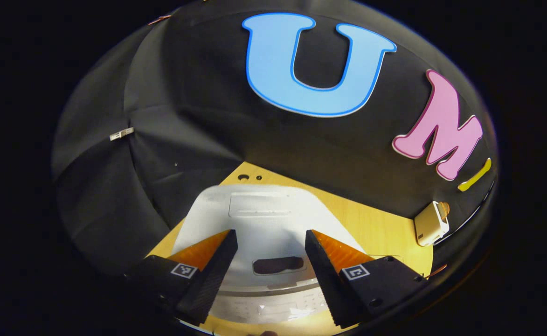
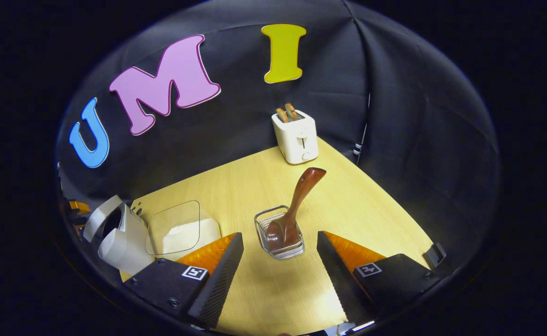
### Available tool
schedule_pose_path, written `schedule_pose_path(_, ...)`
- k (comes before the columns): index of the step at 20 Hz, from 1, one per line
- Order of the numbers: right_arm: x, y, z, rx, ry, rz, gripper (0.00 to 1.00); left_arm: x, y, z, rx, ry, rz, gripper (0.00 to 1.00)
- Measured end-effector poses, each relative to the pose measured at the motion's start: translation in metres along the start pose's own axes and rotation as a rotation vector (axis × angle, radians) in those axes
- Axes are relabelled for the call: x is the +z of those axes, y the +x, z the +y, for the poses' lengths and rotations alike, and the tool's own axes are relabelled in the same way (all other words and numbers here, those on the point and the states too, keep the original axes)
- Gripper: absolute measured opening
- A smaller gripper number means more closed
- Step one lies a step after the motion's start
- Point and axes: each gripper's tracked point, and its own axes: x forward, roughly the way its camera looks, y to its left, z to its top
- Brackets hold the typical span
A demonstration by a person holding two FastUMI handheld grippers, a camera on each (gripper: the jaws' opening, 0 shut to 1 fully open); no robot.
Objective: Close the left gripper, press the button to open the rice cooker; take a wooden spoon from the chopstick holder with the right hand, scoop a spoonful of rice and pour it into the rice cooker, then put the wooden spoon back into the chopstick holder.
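Left claw [image 1: 269, 249] stands wide open over the white cooker [image 1: 264, 224], its two fingers spread to either side of the lid and holding nothing. In the left gripper view the lid lies closed below the fingers; a dark oval recess, seemingly the button [image 1: 278, 265], sits between them near the front edge, with the control panel just below it. Whether the fingers touch the lid cannot be told.

Right claw [image 2: 280, 252] is likewise wide open and empty, above the counter [image 2: 264, 294]. Just ahead of it, between the fingertips, stands the wire holder [image 2: 279, 233] with the wooden spoon [image 2: 296, 205] in it, bowl down, handle leaning up and away to the right. Claw and spoon are apart.

To the left in the right gripper view sits a clear square dish [image 2: 177, 228] holding white rice [image 2: 180, 238], and beside it, at the picture's edge, the cooker [image 2: 119, 238]. Farther back, against the black wall, a white toaster [image 2: 295, 135] stands on the counter with two slices in its slots. The toaster [image 1: 432, 223] also appears at the right edge of the left gripper view.
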Motion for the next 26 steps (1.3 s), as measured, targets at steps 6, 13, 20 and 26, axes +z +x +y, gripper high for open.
schedule_pose_path(6, 0.0, 0.012, -0.004, 0.043, -0.015, 0.023, 0.99, -0.033, 0.008, -0.001, 0.082, 0.098, -0.01, 0.97)
schedule_pose_path(13, 0.0, 0.031, -0.016, 0.078, -0.033, 0.044, 0.98, -0.056, 0.018, -0.002, 0.149, 0.096, -0.011, 0.98)
schedule_pose_path(20, 0.001, 0.039, -0.016, 0.121, -0.036, 0.054, 0.99, -0.051, 0.021, -0.005, 0.177, 0.101, -0.113, 0.98)
schedule_pose_path(26, 0.011, 0.012, -0.005, 0.092, -0.075, -0.023, 0.98, -0.035, -0.001, -0.004, 0.144, 0.093, -0.182, 0.96)
